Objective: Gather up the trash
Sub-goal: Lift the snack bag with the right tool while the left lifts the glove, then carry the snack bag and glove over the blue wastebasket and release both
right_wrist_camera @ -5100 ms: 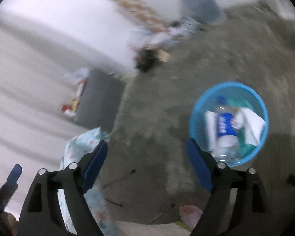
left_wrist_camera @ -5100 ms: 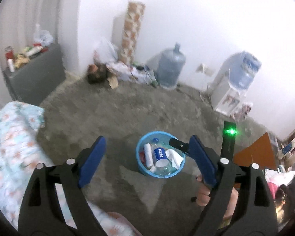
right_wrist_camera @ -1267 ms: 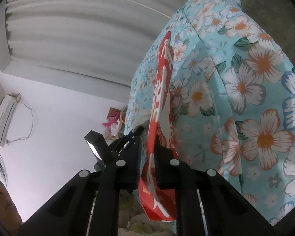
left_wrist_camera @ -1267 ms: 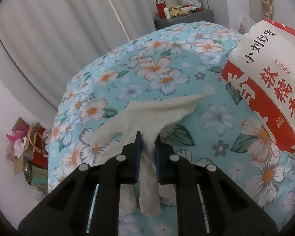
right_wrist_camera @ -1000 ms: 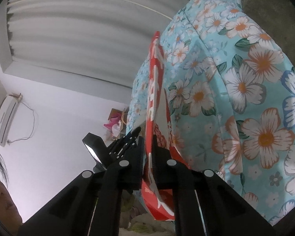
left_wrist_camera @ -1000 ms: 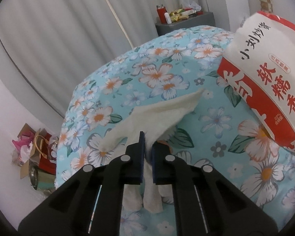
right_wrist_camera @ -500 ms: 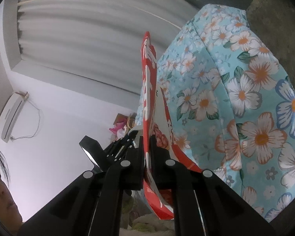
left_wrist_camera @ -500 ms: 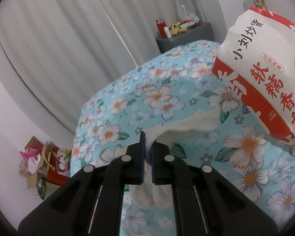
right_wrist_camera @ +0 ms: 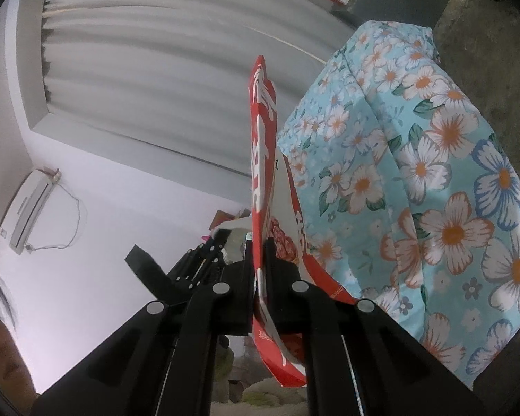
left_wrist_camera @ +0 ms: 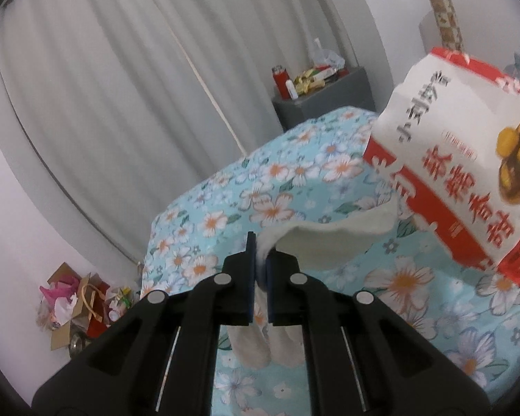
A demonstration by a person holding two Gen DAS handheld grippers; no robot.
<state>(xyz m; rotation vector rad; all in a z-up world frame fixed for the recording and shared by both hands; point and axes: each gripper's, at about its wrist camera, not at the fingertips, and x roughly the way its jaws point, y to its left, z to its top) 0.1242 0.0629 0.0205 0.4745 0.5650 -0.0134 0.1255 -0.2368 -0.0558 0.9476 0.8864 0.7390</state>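
Observation:
My left gripper [left_wrist_camera: 260, 248] is shut on a white tissue [left_wrist_camera: 329, 242], which hangs off the flowered bedspread [left_wrist_camera: 277, 208] with its loose ends drooping below the jaws. A red and white snack bag [left_wrist_camera: 461, 159] hangs in the air at the right of the left wrist view. In the right wrist view that snack bag [right_wrist_camera: 261, 159] shows edge-on, pinched by my right gripper [right_wrist_camera: 260, 253], which is shut on it. The left gripper [right_wrist_camera: 204, 260] with the tissue shows just left of the bag.
The bed's blue flowered cover [right_wrist_camera: 433, 173] fills the right. A grey cabinet [left_wrist_camera: 326, 100] with bottles and wrappers stands by the curtain [left_wrist_camera: 121, 86]. A heap of paper bags [left_wrist_camera: 76, 305] lies on the floor at left. Bare concrete floor [right_wrist_camera: 495, 34] lies beyond the bed.
Both grippers have risen from the bed. The tissue has lifted off the cover and the snack bag hangs higher. Both grips stay shut.

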